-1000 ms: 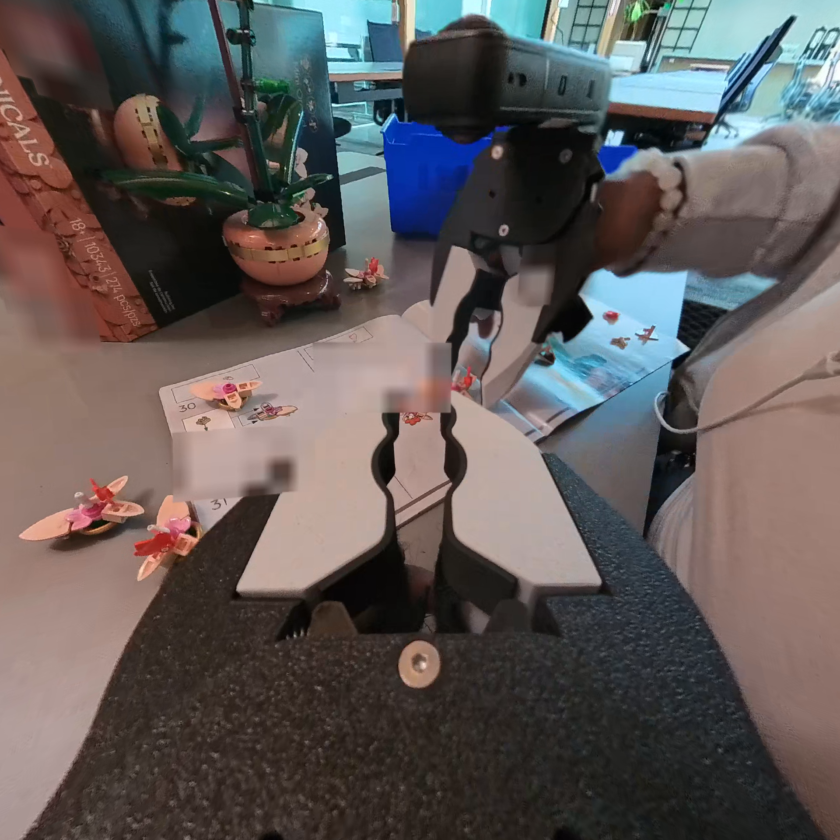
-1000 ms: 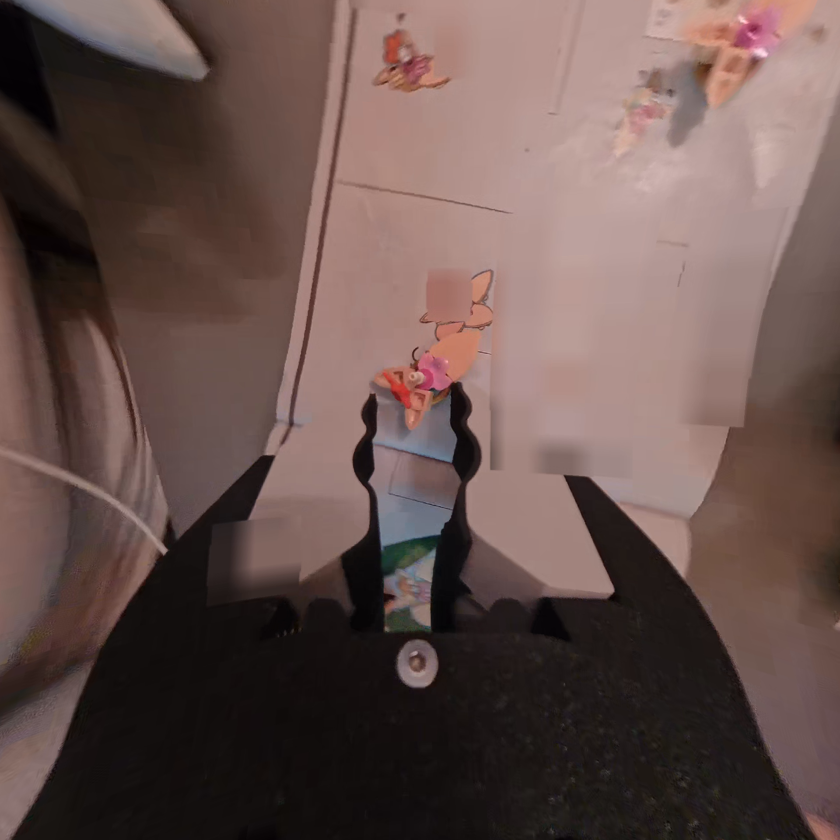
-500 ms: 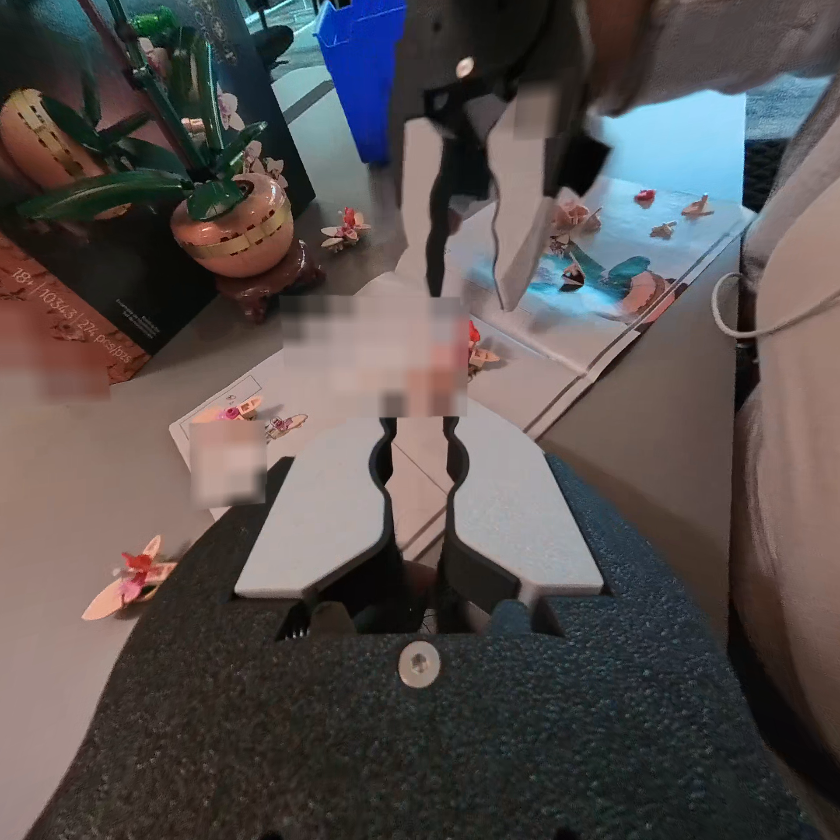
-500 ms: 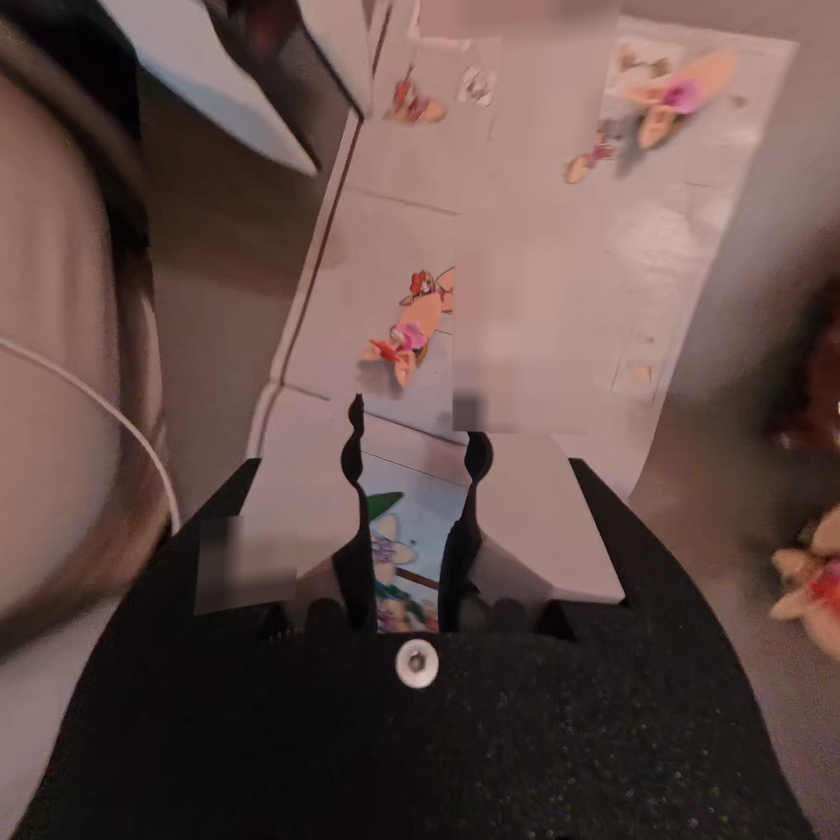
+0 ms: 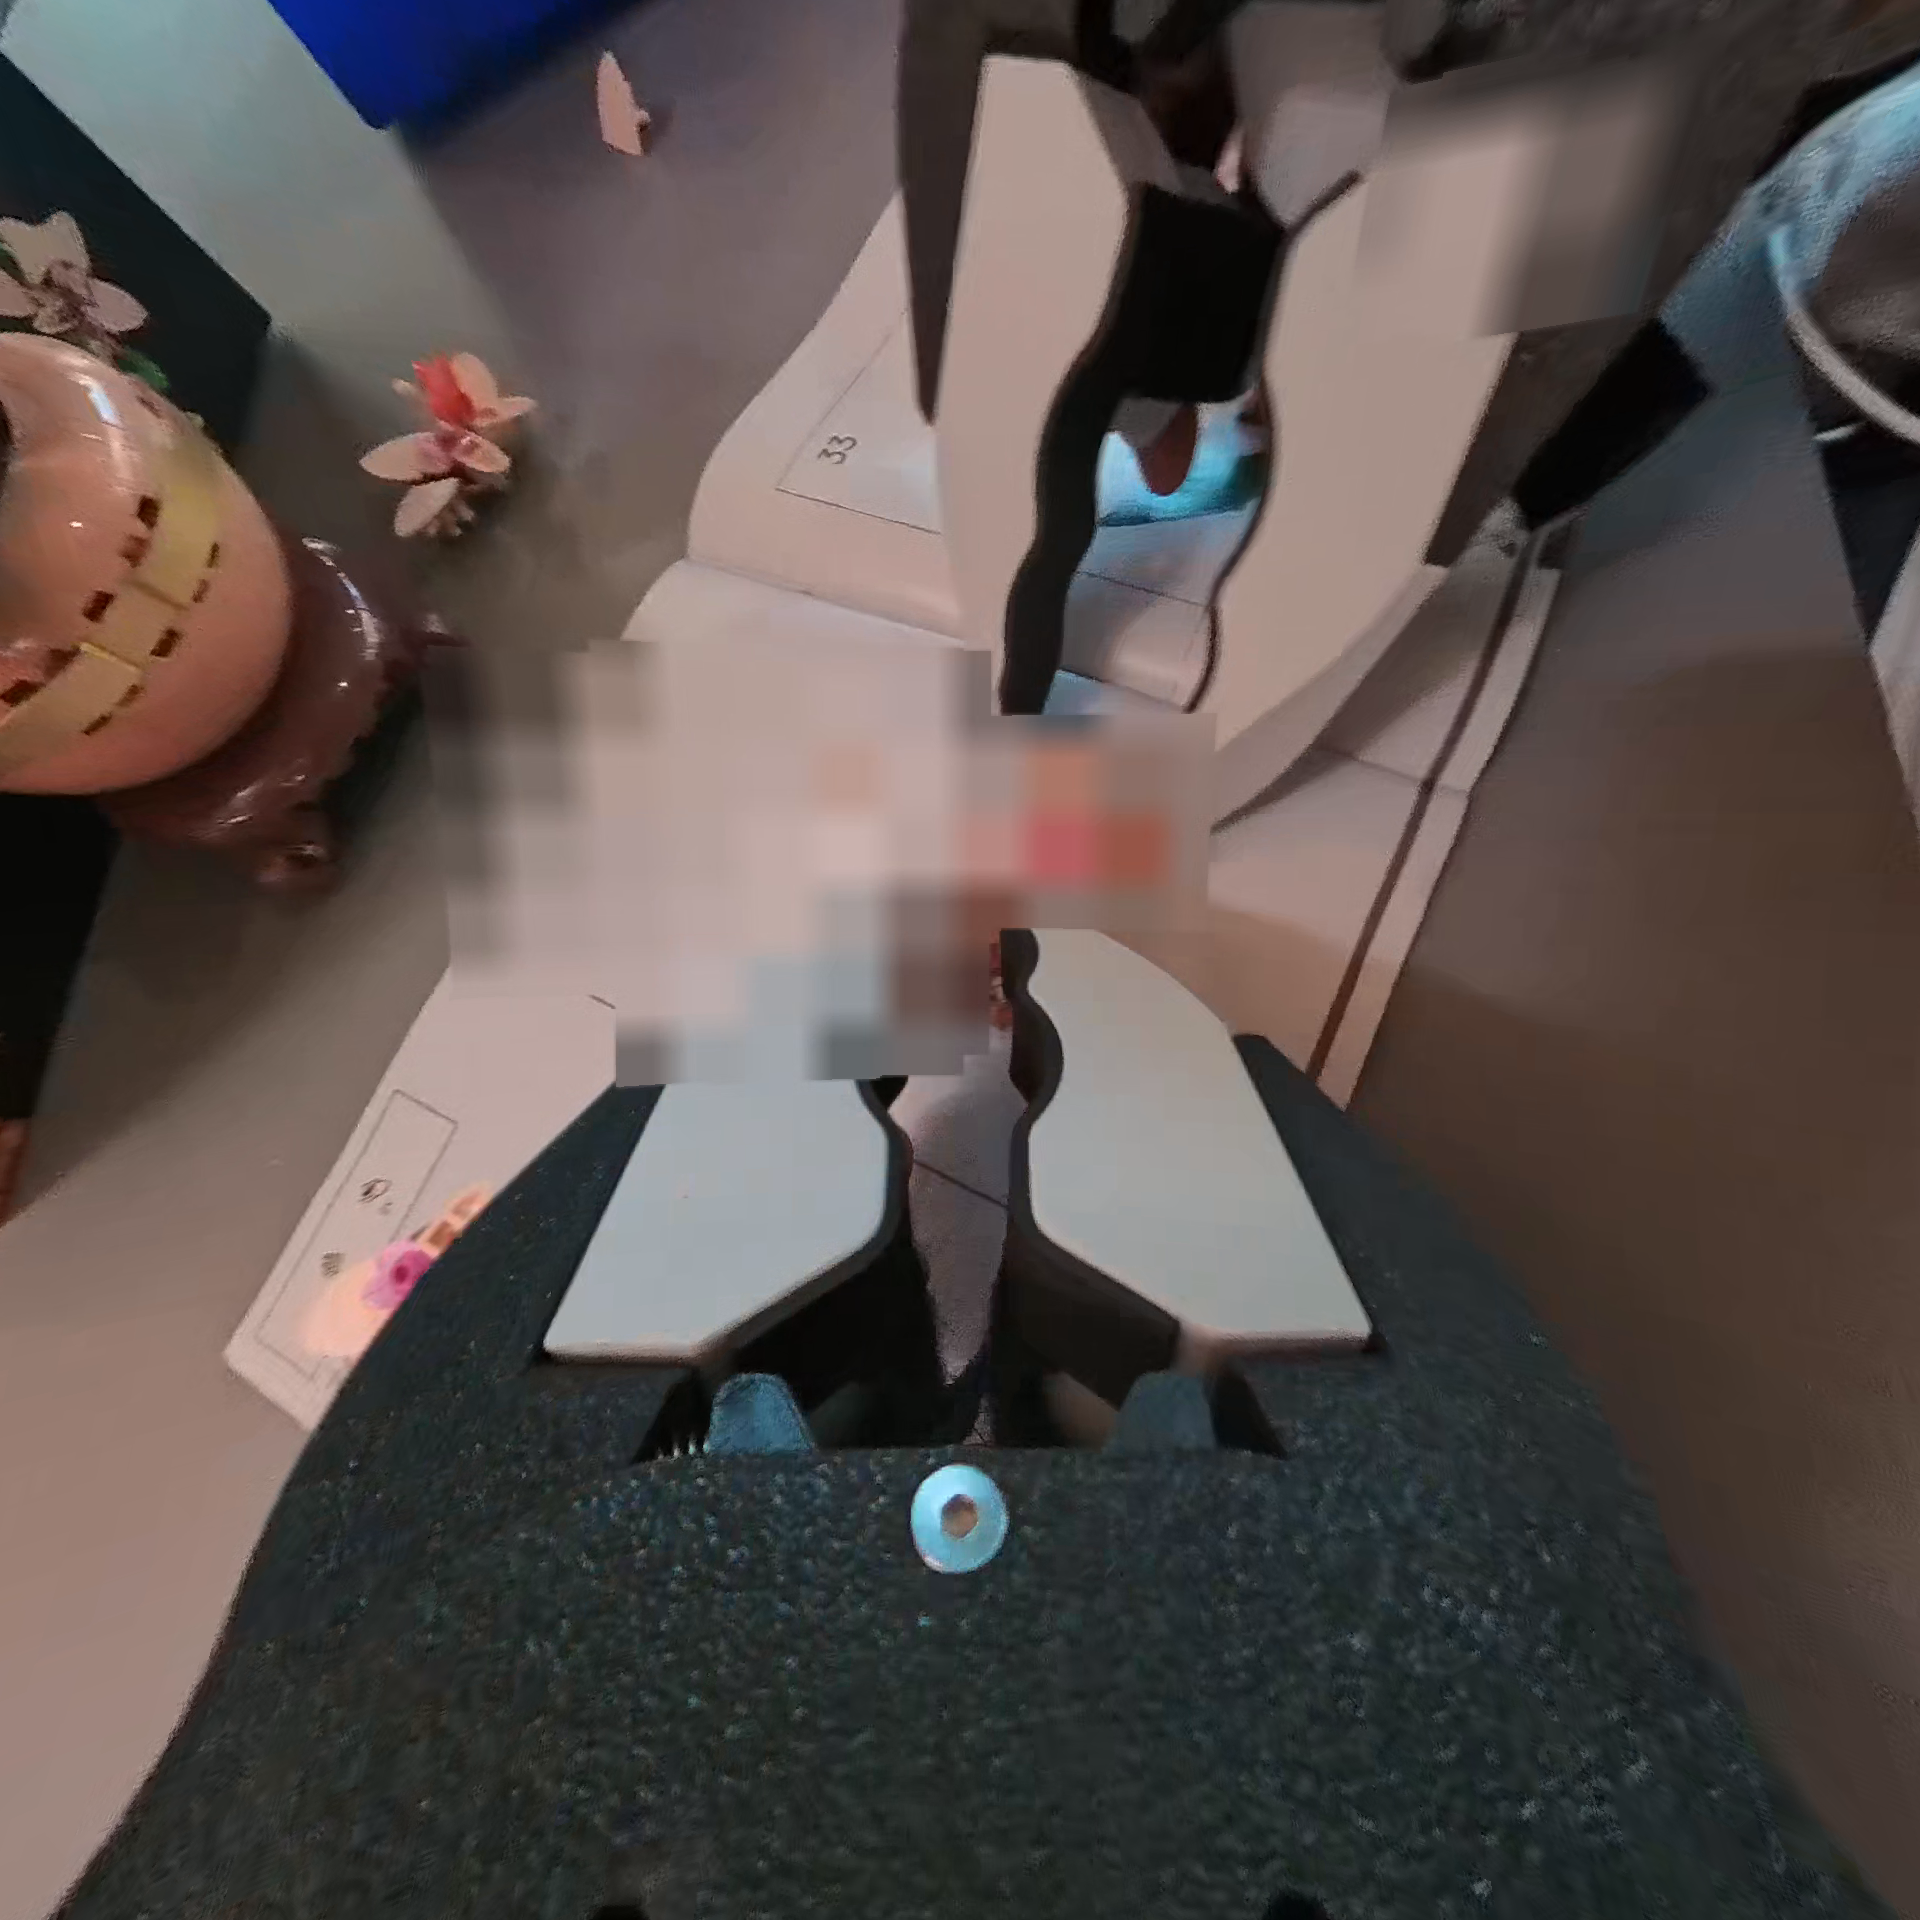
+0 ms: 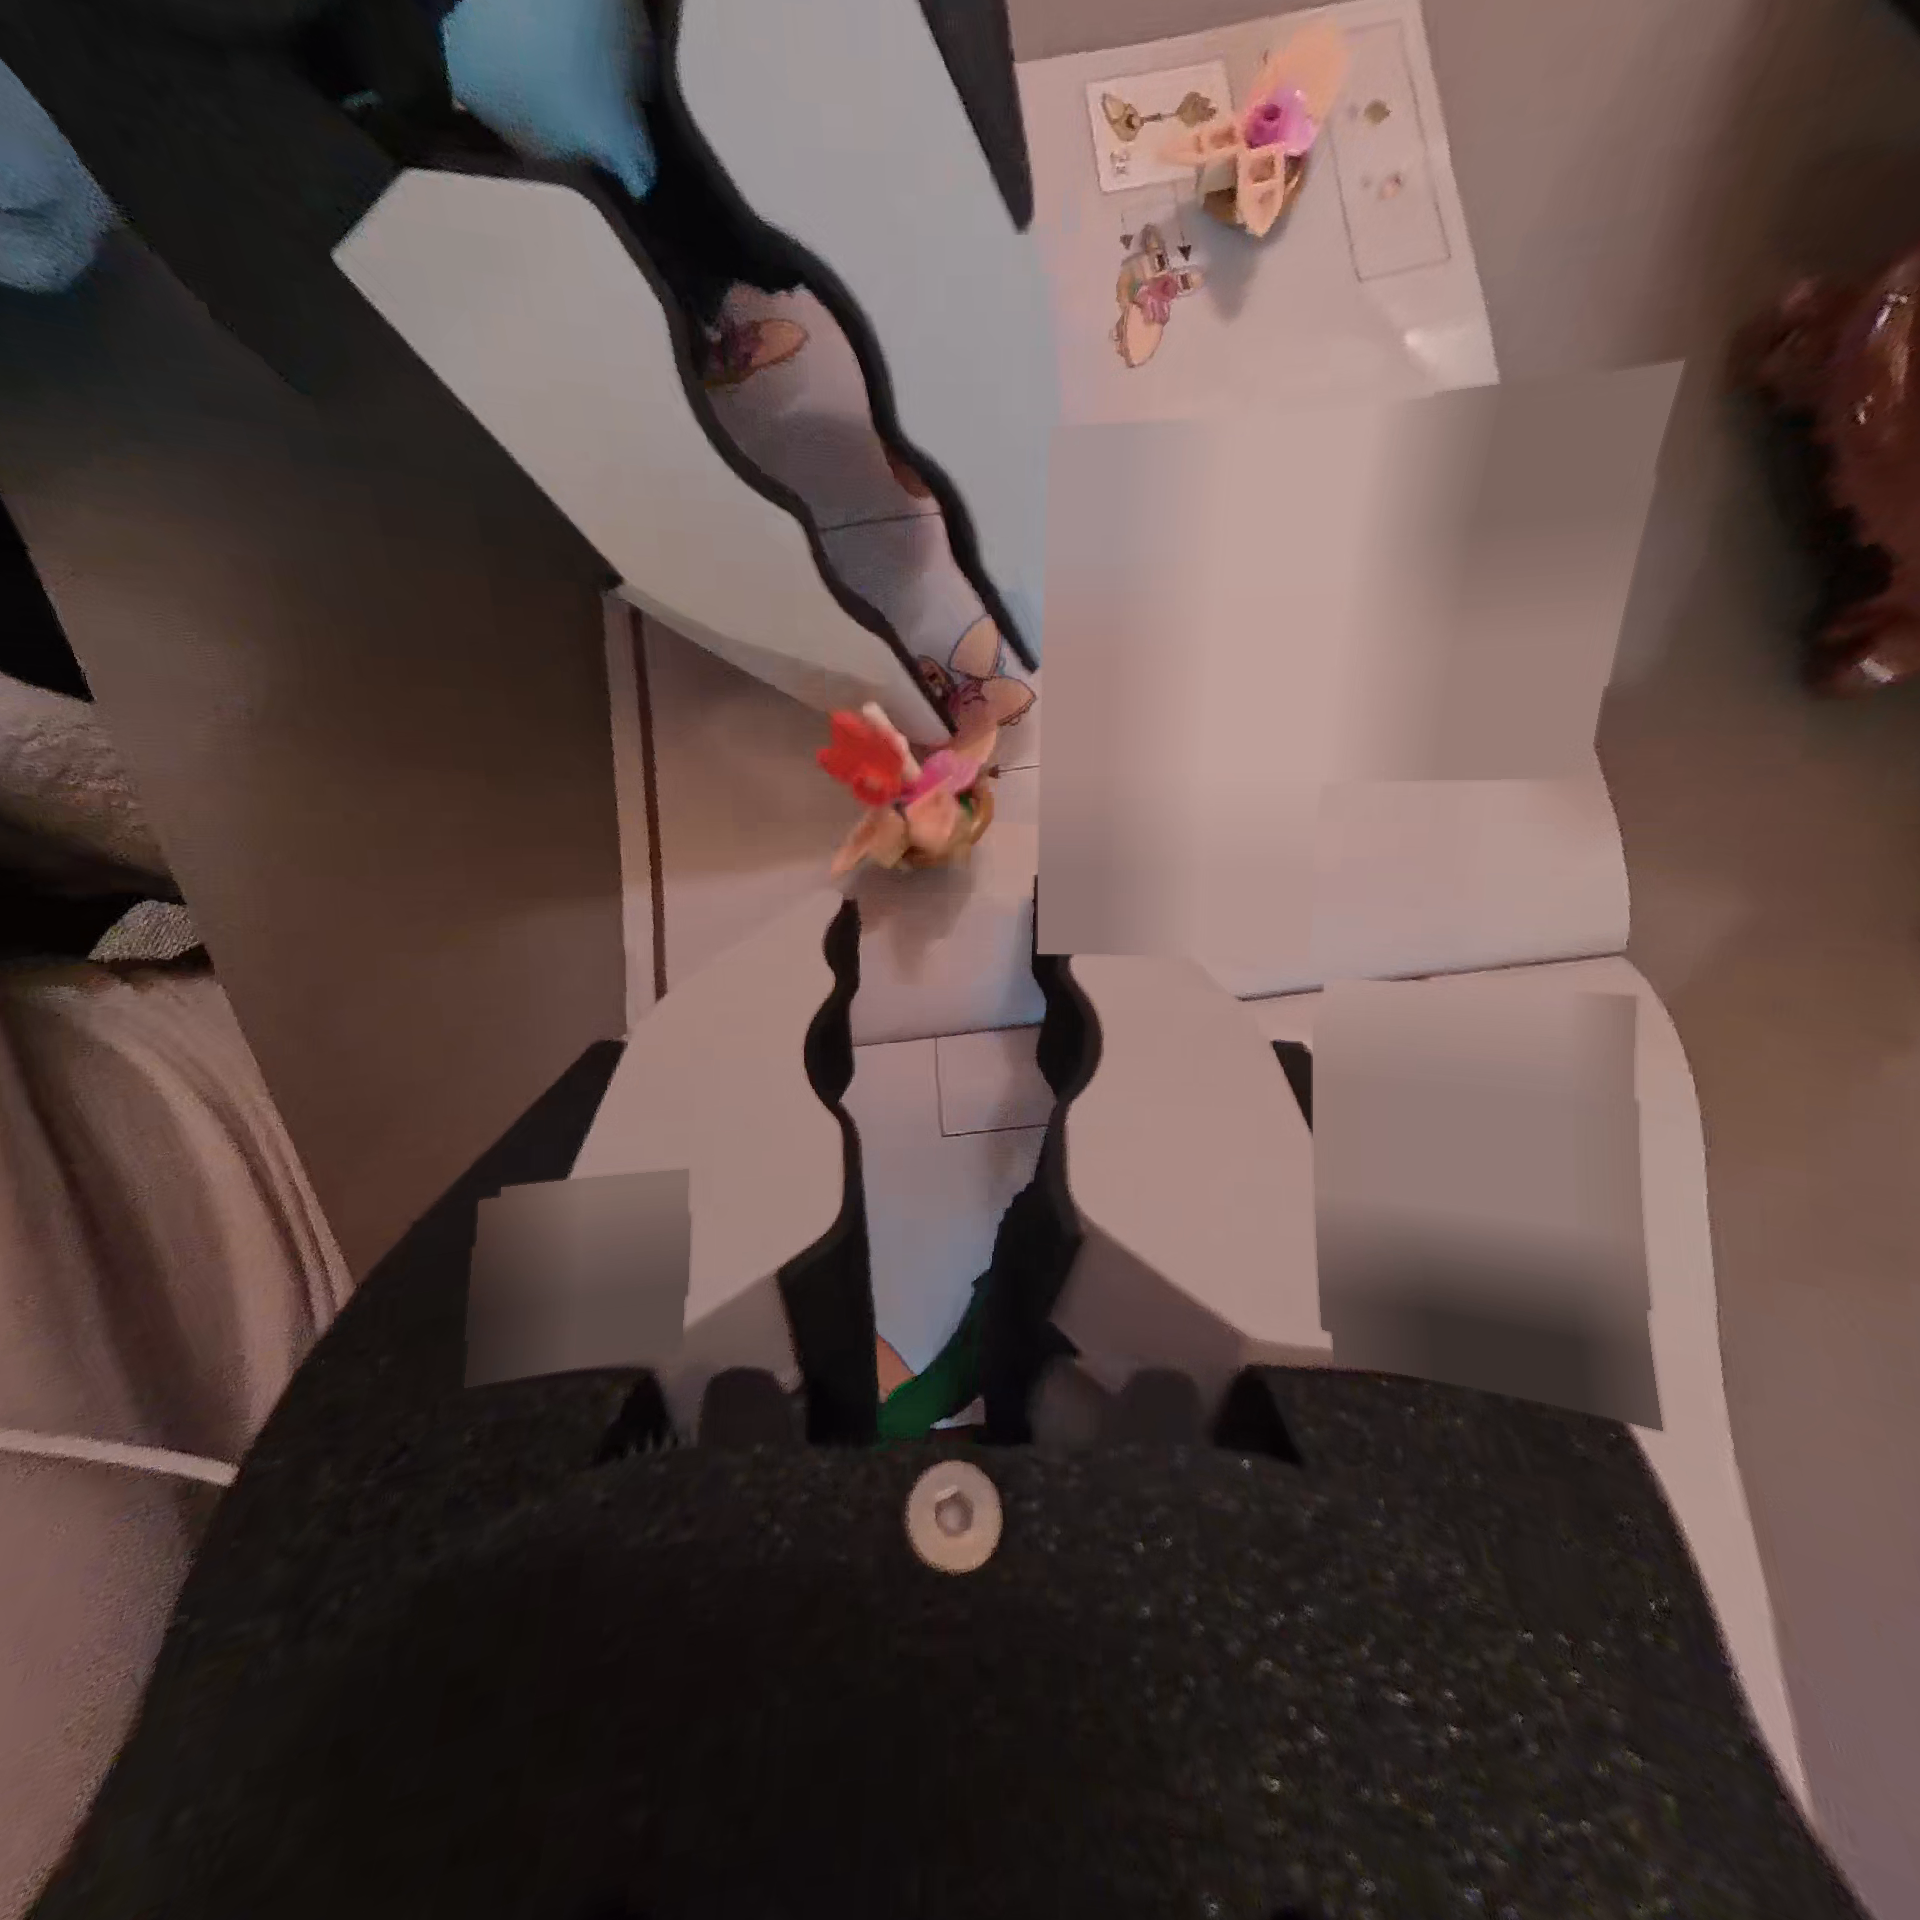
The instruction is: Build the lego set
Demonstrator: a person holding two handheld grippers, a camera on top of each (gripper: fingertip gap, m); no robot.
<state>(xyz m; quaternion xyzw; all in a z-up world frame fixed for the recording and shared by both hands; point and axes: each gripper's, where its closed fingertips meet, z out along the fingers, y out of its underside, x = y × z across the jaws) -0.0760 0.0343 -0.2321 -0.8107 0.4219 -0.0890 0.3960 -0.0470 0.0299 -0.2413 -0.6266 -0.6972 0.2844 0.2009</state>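
A small lego flower (image 6: 904,800) with tan petals, a pink centre and a red piece lies on the open instruction booklet (image 6: 1351,312). My left gripper (image 6: 982,696) reaches in from the upper left, open, with its fingertips right at the flower. In the left wrist view my left gripper (image 5: 966,956) points down at the page, and a bit of red shows at its tips. My right gripper (image 6: 940,925) is open and empty, its tips just short of the flower. It hangs over the booklet (image 5: 831,540) in the left wrist view (image 5: 1117,686).
A pink lego pot (image 5: 114,623) on a brown stand (image 6: 1849,499) stands left of the booklet. One flower (image 5: 447,447) lies on the table near it, another (image 6: 1262,145) on the far page. A person's clothing (image 6: 104,1143) is at the table edge. Left and right tips are no more than a few centimetres apart. The pink lego pot (image 5: 114,623) is about equally far from each gripper, around 15 cm.
My left gripper has moved forward and down until its tips reach the flower on the page. My right gripper has drawn back from that flower, its jaws now wider.
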